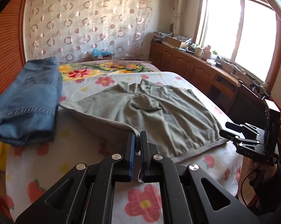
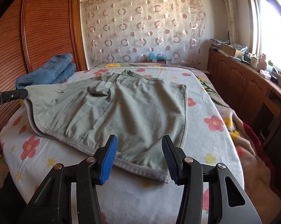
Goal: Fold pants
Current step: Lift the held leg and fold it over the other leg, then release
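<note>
The grey-green pants [image 2: 121, 110] lie spread over the middle of the bed [image 2: 205, 141], hems toward its near edge. The left gripper [image 1: 137, 140] is clamped tight on the hem of one leg and holds that corner up off the bed. The right gripper [image 2: 138, 158] stands half open with the other hem corner between its blue pads [image 2: 109, 160], not yet pinched. The step looks like grabbing both hems; next, the right must close, then both carry the hems toward the waistband.
</note>
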The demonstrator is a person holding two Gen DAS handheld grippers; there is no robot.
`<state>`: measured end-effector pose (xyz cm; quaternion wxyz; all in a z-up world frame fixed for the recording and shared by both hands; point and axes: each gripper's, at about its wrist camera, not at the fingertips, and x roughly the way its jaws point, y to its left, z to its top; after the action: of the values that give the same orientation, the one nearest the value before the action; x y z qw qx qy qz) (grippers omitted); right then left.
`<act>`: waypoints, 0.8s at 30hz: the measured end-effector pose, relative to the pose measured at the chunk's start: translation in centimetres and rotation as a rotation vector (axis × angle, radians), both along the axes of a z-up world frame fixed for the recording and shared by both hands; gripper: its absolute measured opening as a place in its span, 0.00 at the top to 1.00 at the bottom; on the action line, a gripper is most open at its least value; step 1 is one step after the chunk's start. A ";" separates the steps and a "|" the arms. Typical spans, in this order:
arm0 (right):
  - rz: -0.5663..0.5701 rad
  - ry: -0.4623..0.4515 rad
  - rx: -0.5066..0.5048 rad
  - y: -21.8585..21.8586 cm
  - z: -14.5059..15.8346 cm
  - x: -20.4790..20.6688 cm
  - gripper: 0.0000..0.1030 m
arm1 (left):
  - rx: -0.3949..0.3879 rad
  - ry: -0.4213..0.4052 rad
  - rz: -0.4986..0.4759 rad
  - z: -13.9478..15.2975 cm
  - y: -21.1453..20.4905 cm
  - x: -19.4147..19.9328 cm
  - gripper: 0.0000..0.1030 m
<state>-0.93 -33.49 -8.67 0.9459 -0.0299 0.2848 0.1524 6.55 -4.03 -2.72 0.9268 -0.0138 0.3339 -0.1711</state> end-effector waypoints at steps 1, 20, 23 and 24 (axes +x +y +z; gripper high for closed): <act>-0.002 -0.001 -0.001 0.0 -0.2 0.0 0.51 | 0.003 -0.002 -0.012 0.2 -0.5 0.3 0.94; -0.042 -0.009 0.010 -0.1 -0.5 0.1 0.53 | 0.022 -0.016 -0.207 2.2 -10.0 4.1 0.94; -0.046 -0.002 0.015 -0.1 -0.8 0.1 0.53 | 0.035 0.004 -0.208 1.7 -10.7 4.7 0.94; -0.045 -0.001 0.018 -0.1 -0.8 0.1 0.53 | 0.041 0.007 -0.207 1.6 -10.9 4.8 0.94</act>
<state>-0.86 -33.61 -9.47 0.9494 -0.0152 0.2838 0.1335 11.34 -14.90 -1.08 0.9030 0.0390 0.3404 -0.2592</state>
